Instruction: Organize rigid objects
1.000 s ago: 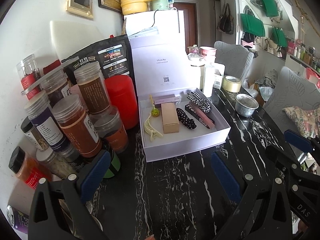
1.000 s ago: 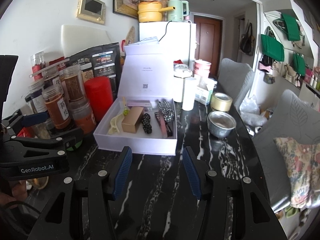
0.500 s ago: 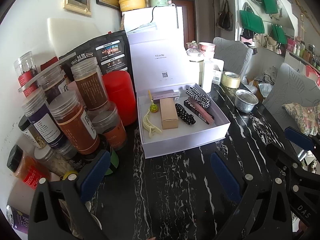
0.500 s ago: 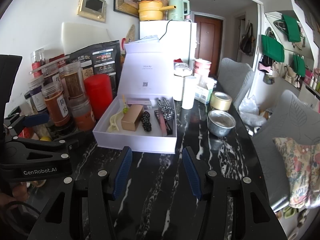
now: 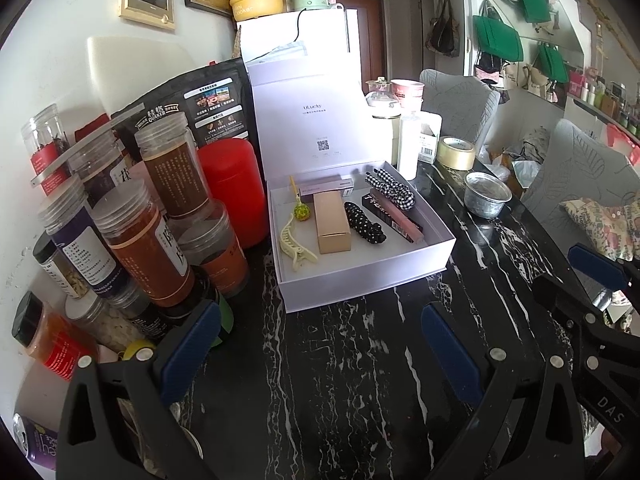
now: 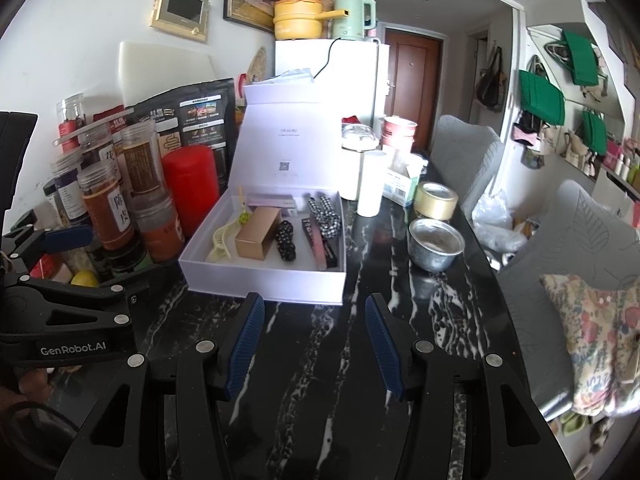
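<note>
Both claws hang over the black marbled worktop (image 5: 340, 380) in front of the white box (image 5: 360, 276), whose lid stands up behind it. The left claw (image 5: 320, 344) is spread wide with nothing between its pads; the right claw (image 6: 314, 340) stands partly parted, also empty.

In the box lie a cream clip (image 5: 294, 242), a tan carton (image 5: 332, 222), a dotted scrunchie (image 5: 364, 222), a checked bow (image 5: 390, 188) and a pink stick (image 5: 396, 214).

The left view alone shows an orange bottle (image 5: 48, 336) and a can (image 5: 34, 440) below the jars (image 5: 148, 248). The right view alone shows the left claw from the side, close by the jars. A red canister (image 6: 190, 188) stands just beside the box; a metal bowl (image 6: 434, 242) and tape roll (image 6: 436, 200) sit on its other side.
</note>
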A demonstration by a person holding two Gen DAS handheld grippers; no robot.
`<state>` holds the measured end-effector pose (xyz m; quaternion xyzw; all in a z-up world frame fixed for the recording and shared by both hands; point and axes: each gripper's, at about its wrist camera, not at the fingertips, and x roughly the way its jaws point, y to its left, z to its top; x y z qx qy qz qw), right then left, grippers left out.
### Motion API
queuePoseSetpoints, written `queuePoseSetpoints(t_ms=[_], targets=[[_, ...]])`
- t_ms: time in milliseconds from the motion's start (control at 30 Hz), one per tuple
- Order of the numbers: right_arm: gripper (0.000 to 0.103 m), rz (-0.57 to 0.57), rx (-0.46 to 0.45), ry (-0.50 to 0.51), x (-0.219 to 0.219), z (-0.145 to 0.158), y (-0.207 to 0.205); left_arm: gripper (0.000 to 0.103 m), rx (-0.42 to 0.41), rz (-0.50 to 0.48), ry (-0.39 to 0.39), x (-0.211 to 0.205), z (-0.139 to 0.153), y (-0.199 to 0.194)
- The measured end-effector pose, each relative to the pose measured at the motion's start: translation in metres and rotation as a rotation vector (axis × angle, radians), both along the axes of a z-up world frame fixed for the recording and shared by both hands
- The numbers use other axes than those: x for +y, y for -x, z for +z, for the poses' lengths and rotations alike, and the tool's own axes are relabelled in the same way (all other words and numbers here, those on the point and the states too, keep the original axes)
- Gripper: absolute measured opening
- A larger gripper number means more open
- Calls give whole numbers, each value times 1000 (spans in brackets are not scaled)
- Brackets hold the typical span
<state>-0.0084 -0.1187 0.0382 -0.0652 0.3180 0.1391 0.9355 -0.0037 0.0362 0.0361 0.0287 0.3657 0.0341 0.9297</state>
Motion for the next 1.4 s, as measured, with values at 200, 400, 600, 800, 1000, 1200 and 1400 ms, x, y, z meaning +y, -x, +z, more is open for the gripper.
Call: queuePoseSetpoints(t_ms=[200,400,600,800,1000,1200,1400], targets=[[60,11,-6,0,1,1,0,102,-1,4,2,1,1,1],[60,15,-11,3,3,2,2,102,-4,4,5,2,2,3],[65,9,-19,5,3,4,4,102,-3,-4,2,1,1,4],[66,6,-14,0,2,3,5,102,-2,-7,8,1,1,7],[69,6,-6,-12,-1,1,4,102,5,-8,22,1,0,8],[69,7,3,-28,-4,-1,4,102,15,-17,34,-1,-2,7],[69,0,9,-35,-7,-3,3,102,36,-24,38,-4,-5,5]])
